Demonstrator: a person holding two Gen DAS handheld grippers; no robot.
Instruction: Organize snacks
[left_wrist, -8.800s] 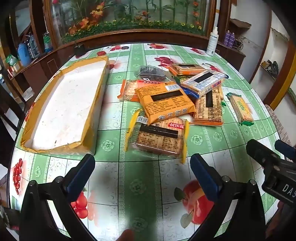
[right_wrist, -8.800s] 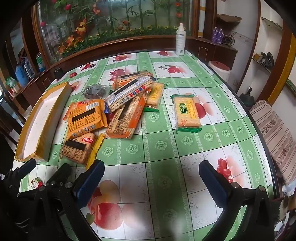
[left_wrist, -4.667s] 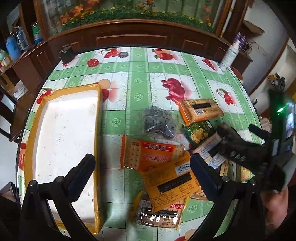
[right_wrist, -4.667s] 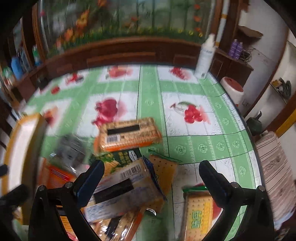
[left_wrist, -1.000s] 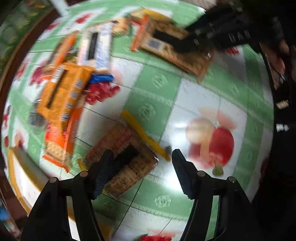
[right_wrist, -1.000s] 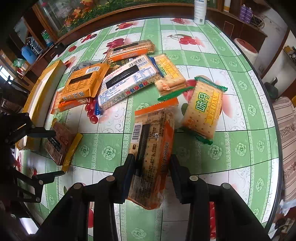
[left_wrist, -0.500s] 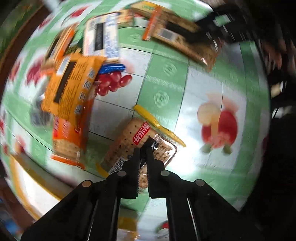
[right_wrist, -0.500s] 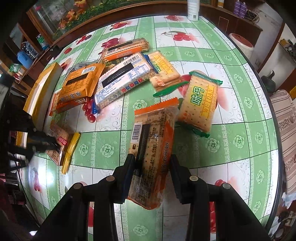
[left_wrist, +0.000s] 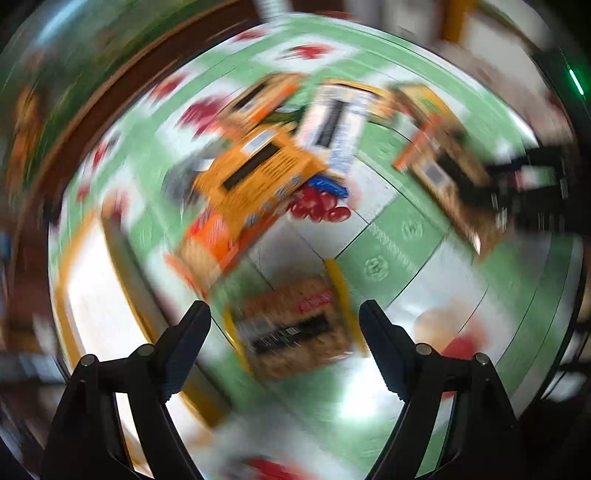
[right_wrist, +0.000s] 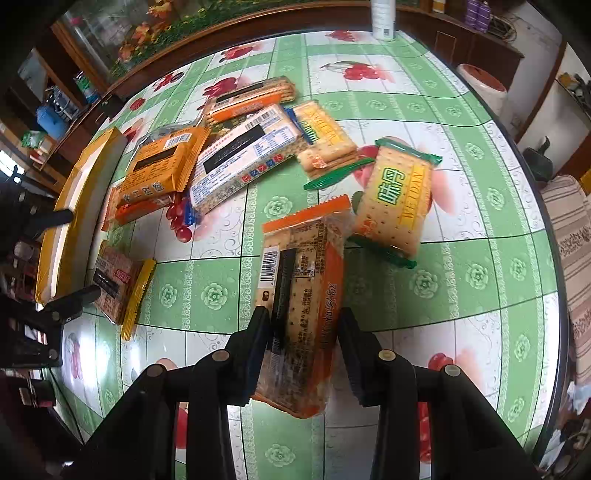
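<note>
My right gripper (right_wrist: 303, 321) is shut on a long orange cracker packet (right_wrist: 301, 295) and holds it tilted just above the green tablecloth. In the blurred left wrist view my left gripper (left_wrist: 284, 317) points down with its jaws opening wide. A brown cracker packet with yellow ends (left_wrist: 291, 332) lies on the table between the fingers, and the pads stand clear of it. The right wrist view shows that same brown packet (right_wrist: 118, 280) at the left, beside the left gripper (right_wrist: 84, 253). The right gripper and its orange packet (left_wrist: 439, 173) appear at the upper right of the left wrist view.
A yellow-rimmed white tray (right_wrist: 62, 221) lies along the table's left side. Further back lie several snack packets: an orange one (right_wrist: 162, 162), a white and blue one (right_wrist: 247, 155) and a yellow WEIDAN one (right_wrist: 397, 195). A white bottle (right_wrist: 382, 18) stands at the far edge.
The left gripper's jaws, shut over the brown packet half a second ago, now stand wide apart, and the gripper has rolled and lifted. The right gripper keeps its orange packet in place.
</note>
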